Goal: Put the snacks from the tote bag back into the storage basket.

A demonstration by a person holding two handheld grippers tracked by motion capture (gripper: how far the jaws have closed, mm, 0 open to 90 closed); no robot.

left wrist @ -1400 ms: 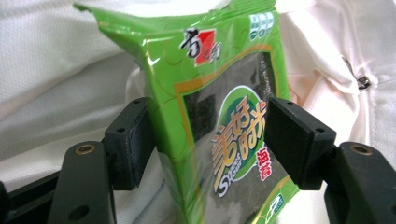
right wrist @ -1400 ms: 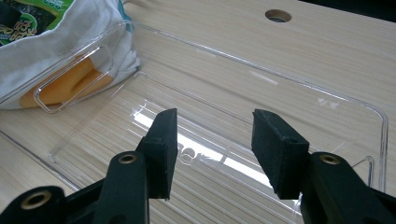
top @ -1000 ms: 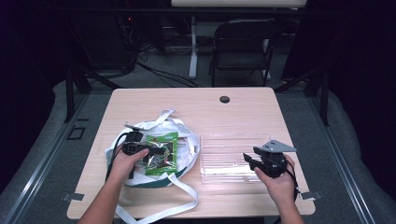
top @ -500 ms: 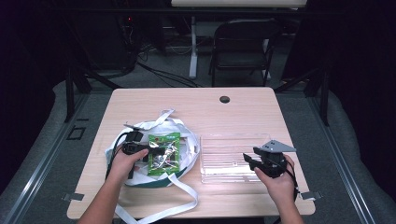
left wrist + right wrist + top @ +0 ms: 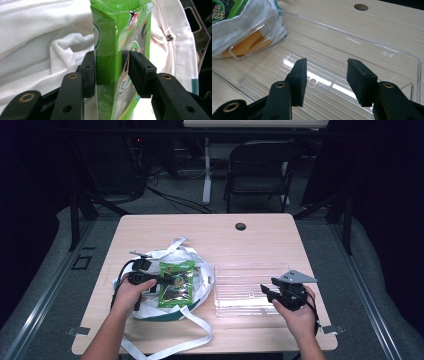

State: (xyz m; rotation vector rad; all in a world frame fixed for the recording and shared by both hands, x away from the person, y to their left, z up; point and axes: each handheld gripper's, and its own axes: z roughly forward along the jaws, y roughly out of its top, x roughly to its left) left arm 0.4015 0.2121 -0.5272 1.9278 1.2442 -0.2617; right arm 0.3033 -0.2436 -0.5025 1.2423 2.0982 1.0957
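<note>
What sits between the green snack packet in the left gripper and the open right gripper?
In the high view, the white cloth bag's right edge, then the clear plastic tray, lie between the green snack packet and the right gripper, which hovers over the tray.

We see a dark room. A wood table (image 5: 210,230) sits on a grey floor (image 5: 47,285). A black chair (image 5: 257,167) stands far behind it, with cables (image 5: 175,202) on the floor to its left.
</note>
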